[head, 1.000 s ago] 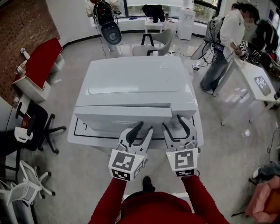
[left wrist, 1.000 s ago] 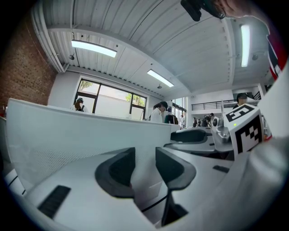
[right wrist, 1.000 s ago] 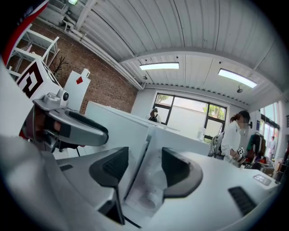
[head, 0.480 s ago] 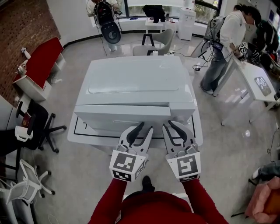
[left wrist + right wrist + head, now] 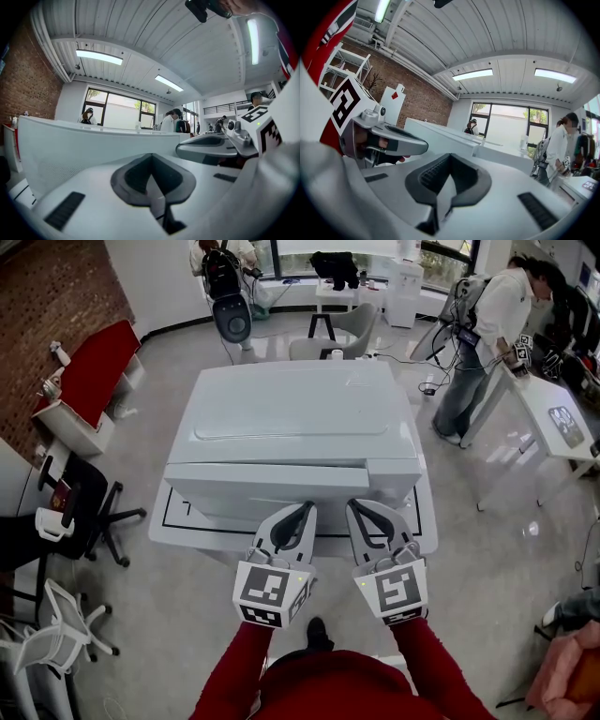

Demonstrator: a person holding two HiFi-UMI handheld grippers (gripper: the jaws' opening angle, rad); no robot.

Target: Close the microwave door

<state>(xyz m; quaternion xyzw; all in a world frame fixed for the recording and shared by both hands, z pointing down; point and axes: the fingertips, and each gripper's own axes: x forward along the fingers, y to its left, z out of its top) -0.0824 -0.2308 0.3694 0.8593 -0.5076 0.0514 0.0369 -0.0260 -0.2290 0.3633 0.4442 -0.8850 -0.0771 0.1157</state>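
Note:
A big white microwave stands on a white table. Its door faces me and lies flush with the body. My left gripper and right gripper hover side by side just in front of the door's lower edge, both shut with nothing between the jaws. In the left gripper view the shut left gripper points at the white microwave front. In the right gripper view the shut right gripper points past the microwave's corner. Whether either tip touches the door I cannot tell.
Black office chairs and a white chair stand left of the table, a red bench beyond. A person stands at the back right beside a white desk. A grey chair is behind the microwave.
Both grippers' jaws went from wide open to shut. The right gripper shifted slightly; the left stayed in place in front of the door.

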